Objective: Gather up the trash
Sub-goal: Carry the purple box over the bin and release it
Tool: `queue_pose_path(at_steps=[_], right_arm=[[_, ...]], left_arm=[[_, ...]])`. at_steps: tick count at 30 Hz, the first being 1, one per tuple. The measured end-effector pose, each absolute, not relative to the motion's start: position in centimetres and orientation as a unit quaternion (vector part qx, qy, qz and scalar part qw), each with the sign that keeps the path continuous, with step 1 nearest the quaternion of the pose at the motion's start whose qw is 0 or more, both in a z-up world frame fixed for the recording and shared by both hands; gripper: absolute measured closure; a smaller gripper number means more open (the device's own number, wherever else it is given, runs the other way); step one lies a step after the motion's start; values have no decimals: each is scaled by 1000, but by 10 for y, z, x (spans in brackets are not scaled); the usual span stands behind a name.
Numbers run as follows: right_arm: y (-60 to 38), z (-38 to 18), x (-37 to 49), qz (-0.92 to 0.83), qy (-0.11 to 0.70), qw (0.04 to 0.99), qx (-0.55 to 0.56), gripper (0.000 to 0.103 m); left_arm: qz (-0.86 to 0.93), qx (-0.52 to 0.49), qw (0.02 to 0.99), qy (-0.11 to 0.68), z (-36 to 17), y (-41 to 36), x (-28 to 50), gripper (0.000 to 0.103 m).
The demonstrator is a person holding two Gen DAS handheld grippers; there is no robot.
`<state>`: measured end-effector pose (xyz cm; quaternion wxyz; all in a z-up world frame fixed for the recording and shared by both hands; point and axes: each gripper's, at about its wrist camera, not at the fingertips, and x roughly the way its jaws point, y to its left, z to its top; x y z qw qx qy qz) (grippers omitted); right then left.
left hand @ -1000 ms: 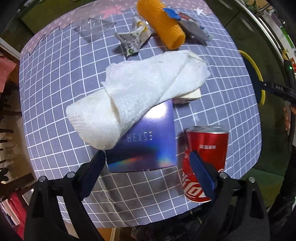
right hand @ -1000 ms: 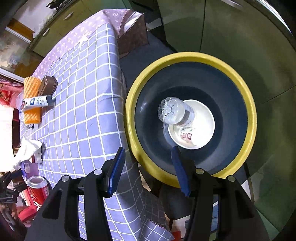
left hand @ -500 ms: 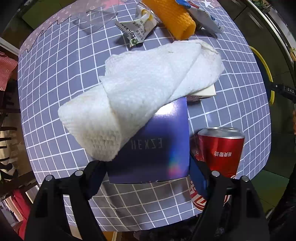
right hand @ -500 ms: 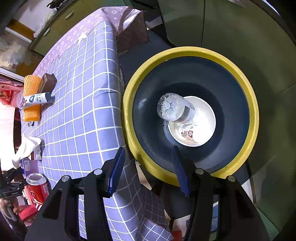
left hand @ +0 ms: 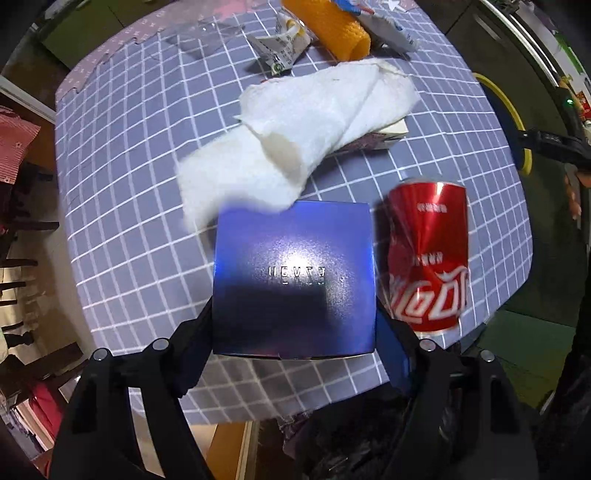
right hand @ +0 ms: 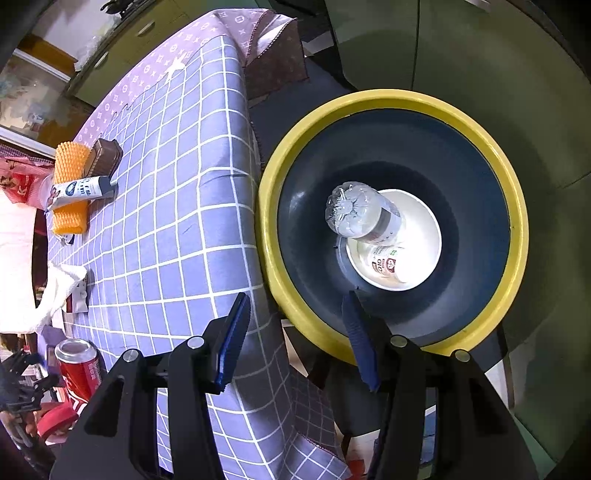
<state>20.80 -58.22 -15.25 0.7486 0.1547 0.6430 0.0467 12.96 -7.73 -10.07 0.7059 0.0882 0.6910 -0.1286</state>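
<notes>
box: shiny blue box (left hand: 294, 279) sits dead centre of the left wrist view, squeezed between the two pads of the left gripper (left hand: 294, 332), which has just been closing in on it. Looks lifted a bit off the bench, though I can't say for sure.
left gripper: clamped on the box sides, pointing straight down.
towel: white paper towel (left hand: 295, 140) at 12 o'clock from the box, its near corner touching or just overlapping the box's top edge. It's draped over some flat packet whose corner pokes out at the right.
can: dented red soda can (left hand: 428, 258) just beside the box at 3 o'clock, standing near the bench edge.
other trash: crumpled wrapper (left hand: 280, 51), orange mesh sleeve (left hand: 332, 29) and a tube (left hand: 388, 26) way up at 12 o'clock on the far side.
bench: covered in a purple grid cloth (left hand: 129, 184).
bin: yellow-rimmed dark bin (right hand: 391, 103) fills the right wrist view, standing right beside the bench edge. A clear plastic bottle (right hand: 356, 214) and a white paper bowl (right hand: 406, 251) are inside it.
right gripper: right gripper (right hand: 295, 339) hangs over the bin's near rim at 6 o'clock, pads apart with nothing between them.
</notes>
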Motion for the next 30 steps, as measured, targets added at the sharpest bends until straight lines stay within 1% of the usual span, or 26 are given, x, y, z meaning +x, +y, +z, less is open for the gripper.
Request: queue_pose_path(at_steps=[5, 9, 12, 15, 20, 24, 27, 30], right_arm=[[-581, -152, 206, 53, 642, 749, 157, 51], [-589, -139, 197, 55, 631, 756, 163, 51], [-602, -125, 188, 53, 618, 765, 171, 51], [-623, -108, 174, 43, 601, 777, 181, 51], [-660, -93, 151, 22, 583, 787, 201, 51], [-688, -92, 133, 5, 577, 788, 216, 51], [-708, -94, 119, -12, 576, 785, 227, 51], [-727, -95, 103, -30, 574, 782, 241, 51]], left_arm=[[-135, 87, 722, 673, -76, -75, 120, 29], [-155, 93, 735, 654, -53, -88, 128, 29], [-183, 113, 741, 636, -38, -119, 135, 29], [-230, 129, 740, 619, -24, -164, 147, 29], [-315, 168, 728, 585, -17, -275, 177, 29], [-362, 188, 707, 577, -34, -362, 198, 29], [-382, 207, 692, 577, -60, -430, 212, 29], [-387, 218, 684, 579, -81, -472, 220, 29]])
